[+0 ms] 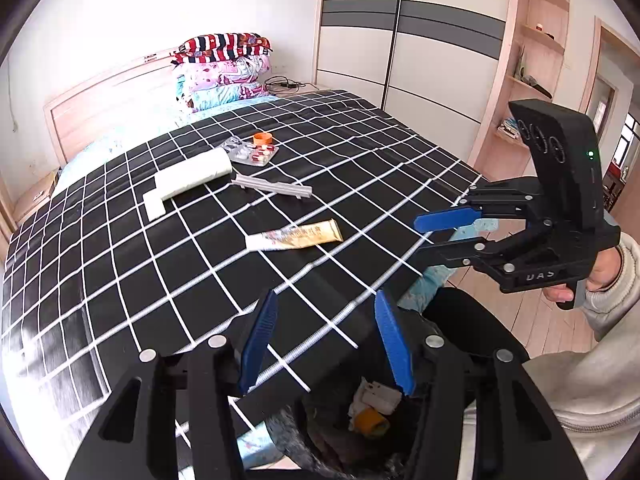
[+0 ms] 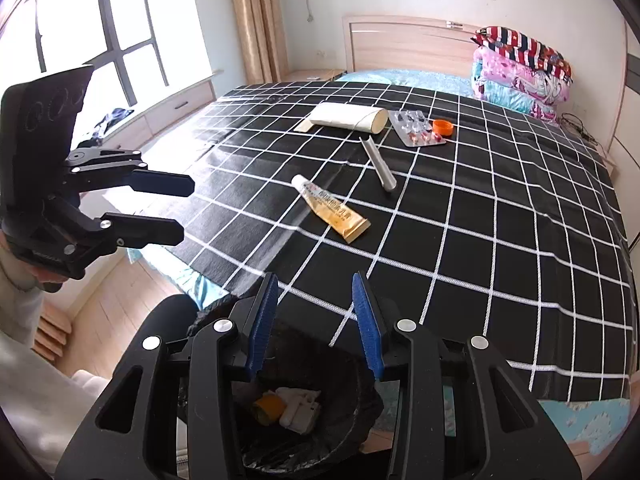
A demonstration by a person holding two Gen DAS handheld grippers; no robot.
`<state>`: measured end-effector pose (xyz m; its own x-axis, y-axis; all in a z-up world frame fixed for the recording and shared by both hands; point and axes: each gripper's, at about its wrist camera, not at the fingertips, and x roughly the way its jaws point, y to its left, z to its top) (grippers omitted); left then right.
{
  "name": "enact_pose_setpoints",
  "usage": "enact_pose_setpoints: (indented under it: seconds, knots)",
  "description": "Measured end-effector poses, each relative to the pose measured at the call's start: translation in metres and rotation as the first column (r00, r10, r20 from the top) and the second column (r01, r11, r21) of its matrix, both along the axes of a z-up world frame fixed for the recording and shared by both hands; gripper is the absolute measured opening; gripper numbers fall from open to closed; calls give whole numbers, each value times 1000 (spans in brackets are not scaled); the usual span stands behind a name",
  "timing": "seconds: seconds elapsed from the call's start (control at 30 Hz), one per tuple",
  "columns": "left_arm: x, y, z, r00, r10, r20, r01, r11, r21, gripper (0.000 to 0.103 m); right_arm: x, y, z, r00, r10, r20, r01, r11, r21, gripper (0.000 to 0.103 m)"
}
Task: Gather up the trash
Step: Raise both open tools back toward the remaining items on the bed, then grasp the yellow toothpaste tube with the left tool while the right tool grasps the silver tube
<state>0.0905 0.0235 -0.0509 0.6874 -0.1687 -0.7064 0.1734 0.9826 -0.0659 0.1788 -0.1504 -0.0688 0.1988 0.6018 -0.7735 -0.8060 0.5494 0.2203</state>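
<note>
Trash lies on a black checked bedspread (image 1: 120, 240): a squeezed ointment tube (image 1: 296, 236) (image 2: 332, 210), a grey plastic strip (image 1: 272, 186) (image 2: 378, 162), a white rolled packet (image 1: 192, 174) (image 2: 348, 118), pill blister packs (image 1: 250, 152) (image 2: 418, 128) and an orange cap (image 1: 263, 139) (image 2: 443, 127). A black-lined trash bin (image 1: 320, 432) (image 2: 352, 412) below the bed's edge holds white scraps and an orange piece. My left gripper (image 1: 326, 340) (image 2: 184, 210) is open and empty above the bin. My right gripper (image 2: 316, 320) (image 1: 420, 238) is open and empty, also over the bin.
Folded quilts (image 1: 224, 68) (image 2: 520, 76) are stacked by the wooden headboard (image 2: 404, 40). A wardrobe (image 1: 400, 40) and shelves (image 1: 532, 60) stand past the bed. A window (image 2: 100, 32) and drawers (image 2: 172, 112) lie on the other side. Wooden floor (image 2: 108, 304) surrounds the bin.
</note>
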Motion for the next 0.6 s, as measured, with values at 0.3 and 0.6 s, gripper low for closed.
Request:
enact_pose_setpoints:
  seconds: [0.3,0.6]
  knots:
    - [31,23,-6,1000,-3,-5,3,1000,3,49,22,12,-1,1000,-9,16,9,1000,-3,39]
    - [65,38,-20,999,-30,-41,31,999,16,49,47,26,-9,1000,-19,14,19,1000,-16,39]
